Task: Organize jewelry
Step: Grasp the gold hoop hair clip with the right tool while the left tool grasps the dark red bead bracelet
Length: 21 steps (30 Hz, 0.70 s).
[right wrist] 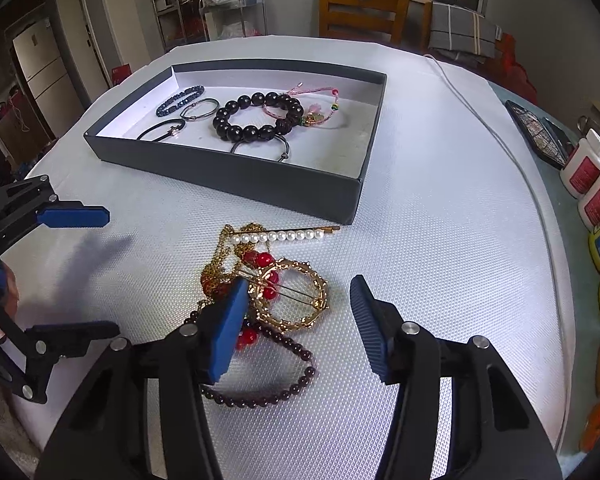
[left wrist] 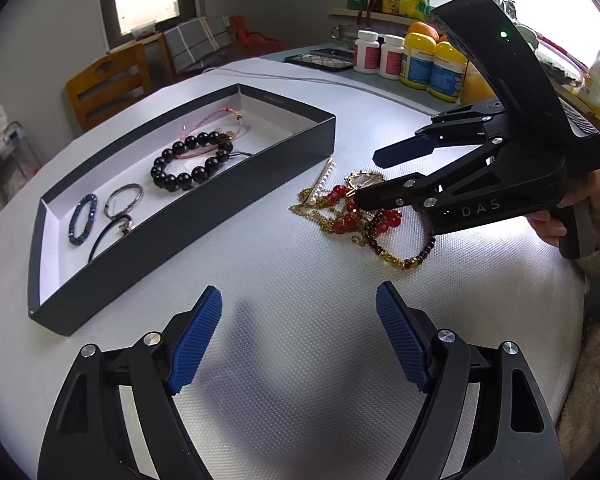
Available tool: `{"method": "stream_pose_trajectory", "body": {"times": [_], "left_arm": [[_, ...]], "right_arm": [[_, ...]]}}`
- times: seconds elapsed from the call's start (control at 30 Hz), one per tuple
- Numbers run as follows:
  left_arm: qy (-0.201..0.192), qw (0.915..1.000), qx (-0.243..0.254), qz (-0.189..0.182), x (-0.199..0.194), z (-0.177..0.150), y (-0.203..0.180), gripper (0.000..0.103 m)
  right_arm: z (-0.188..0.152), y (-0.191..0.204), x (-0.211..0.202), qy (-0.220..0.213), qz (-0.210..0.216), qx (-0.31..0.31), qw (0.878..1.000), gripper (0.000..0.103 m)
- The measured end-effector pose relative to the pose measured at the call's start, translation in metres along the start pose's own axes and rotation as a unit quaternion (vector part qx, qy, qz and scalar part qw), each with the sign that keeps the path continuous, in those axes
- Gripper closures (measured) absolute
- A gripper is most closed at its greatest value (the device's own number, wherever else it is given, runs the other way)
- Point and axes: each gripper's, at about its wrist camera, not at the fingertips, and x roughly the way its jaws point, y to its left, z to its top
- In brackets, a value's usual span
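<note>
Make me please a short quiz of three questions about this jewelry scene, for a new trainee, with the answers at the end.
1. True or false: the large black bead bracelet already lies inside the dark tray.
2. Multiple choice: where is the pearl hairpin? A) in the tray B) on the white mat, at the tray-side edge of the tangled jewelry pile C) held in the left gripper
3. Fill in: the right gripper is ____, its jaws apart on either side of the gold ring brooch.

Key: 1 true; 2 B; 3 open.
</note>
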Motion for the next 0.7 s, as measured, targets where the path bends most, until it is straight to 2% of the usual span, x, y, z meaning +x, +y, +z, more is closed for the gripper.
{"method": "stream_pose_trajectory", "body": {"times": [0.1,0.13,0.17,0.33,0.57,0.7], "left_arm": [[0.002,1.0000,-0.001,0.000,0.001,-0.001,0.001,0.021],[0.003,1.0000,-0.002,0.000,0.001,-0.001,0.001,0.021],[0.004,1.0000,-0.002,0.000,0.002,-0.001,0.001,0.021],[0.006,1.0000,-0.002,-0.003,0.003,-0.001,-0.001,0.021],[0.005,0.9999,0.002,-0.012,0.004,0.003,-0.006,0.021],[-0.002,0.9993,-0.003,-0.038,0.006,0.008,-0.012,0.021]], "right_arm": [[0.000,0.001,0.003,0.002,0.006,-0.001,1.000,0.052],[0.000,0.001,0.003,0.001,0.009,-0.003,1.000,0.055],[0.001,0.001,0.003,0.001,0.017,-0.002,1.000,0.062],[0.001,0.003,-0.002,-0.010,0.023,0.000,1.000,0.063],[0.002,-0.003,-0.033,-0.054,0.033,0.007,0.998,0.063],[0.001,-0.010,-0.049,-0.067,0.027,0.015,0.997,0.063]]}}
